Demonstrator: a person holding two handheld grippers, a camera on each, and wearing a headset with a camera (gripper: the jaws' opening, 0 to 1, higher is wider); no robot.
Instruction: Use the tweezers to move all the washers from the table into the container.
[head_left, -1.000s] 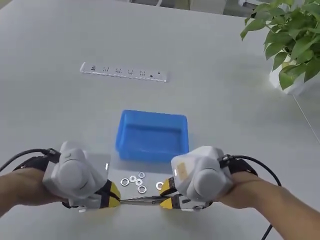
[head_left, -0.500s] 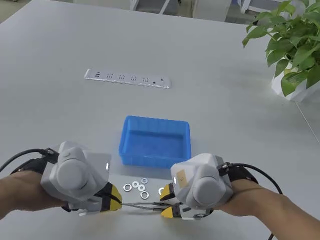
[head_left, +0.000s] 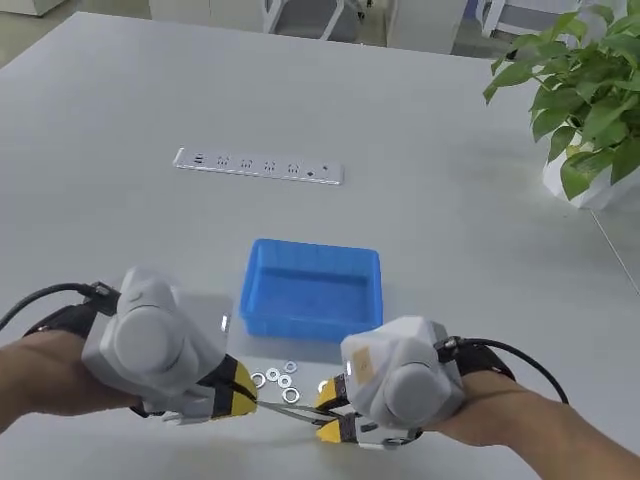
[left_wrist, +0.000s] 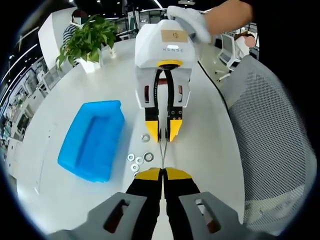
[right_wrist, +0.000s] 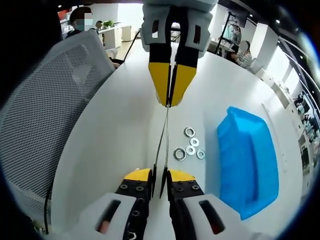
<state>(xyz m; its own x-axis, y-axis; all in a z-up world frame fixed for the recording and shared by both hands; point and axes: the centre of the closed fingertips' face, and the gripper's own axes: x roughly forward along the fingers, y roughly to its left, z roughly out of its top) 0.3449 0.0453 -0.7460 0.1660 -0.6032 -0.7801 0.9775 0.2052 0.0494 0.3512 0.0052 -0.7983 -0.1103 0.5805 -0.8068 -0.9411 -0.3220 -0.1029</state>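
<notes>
Grey surface (head_left: 450, 230) with blue rectangular plastic container (head_left: 312, 290). Left claw (head_left: 245, 395) and right claw (head_left: 325, 412) face each other, each closed on one end of the slim metal tweezers (head_left: 290, 411). The tweezers' long axis runs left to right; the tip end is unclear. Small silver washers (head_left: 280, 378) lie between tweezers and container.

Open-plan office: mesh chair (right_wrist: 55, 100), potted plant (head_left: 585, 90), power strip (head_left: 258, 165) on white table (head_left: 450, 200).

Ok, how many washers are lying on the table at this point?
6. Five washers cluster on the table just before the blue container. A sixth lies apart, beside the right gripper's tongs and partly covered. Others may be hidden beneath it.
</notes>
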